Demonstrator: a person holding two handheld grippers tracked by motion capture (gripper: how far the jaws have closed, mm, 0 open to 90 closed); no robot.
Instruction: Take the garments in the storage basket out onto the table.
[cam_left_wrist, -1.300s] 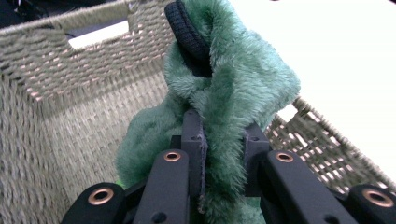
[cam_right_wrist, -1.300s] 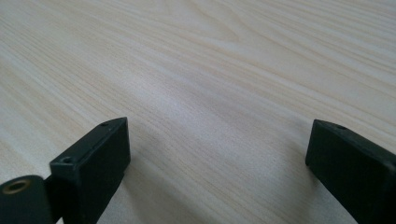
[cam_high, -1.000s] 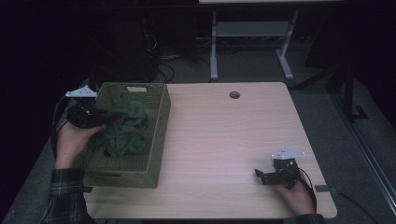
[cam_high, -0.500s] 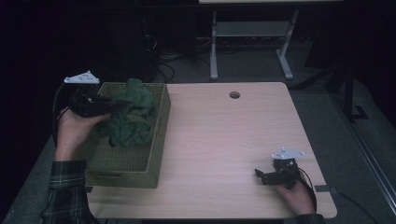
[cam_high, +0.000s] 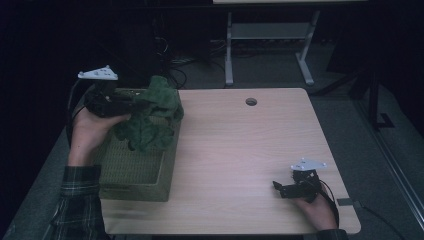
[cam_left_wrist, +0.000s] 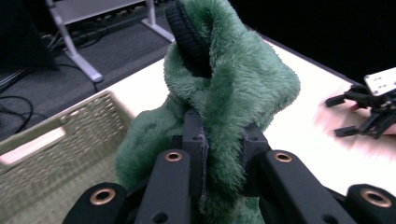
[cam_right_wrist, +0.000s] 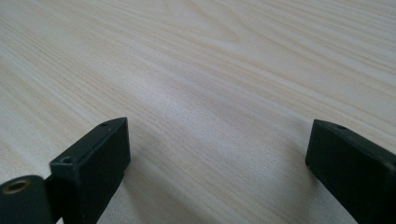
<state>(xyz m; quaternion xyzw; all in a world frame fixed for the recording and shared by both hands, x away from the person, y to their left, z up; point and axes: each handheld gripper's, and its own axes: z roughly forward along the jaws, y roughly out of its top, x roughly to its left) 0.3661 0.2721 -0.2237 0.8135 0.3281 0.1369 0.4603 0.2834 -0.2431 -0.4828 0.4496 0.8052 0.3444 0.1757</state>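
A fluffy green garment (cam_high: 150, 117) with a black ribbed trim (cam_left_wrist: 189, 39) hangs above a woven olive basket (cam_high: 132, 172) at the table's left side. My left gripper (cam_high: 131, 104) is shut on a fold of the green garment (cam_left_wrist: 224, 102), which bulges up between and over the jaws. The lower part of the cloth still droops into the basket (cam_left_wrist: 51, 149). My right gripper (cam_high: 278, 188) rests low on the table near the front right corner, its jaws open (cam_right_wrist: 215, 154) with only bare wood between them.
The light wooden table (cam_high: 240, 150) has a round cable hole (cam_high: 251, 101) at the back. A metal stand's legs (cam_high: 265, 45) and cables lie on the dark floor beyond the table. The right gripper (cam_left_wrist: 369, 109) also appears far off in the left gripper view.
My left gripper has lifted the green garment up out of the basket and toward the basket's far end. The right gripper has stayed where it was.
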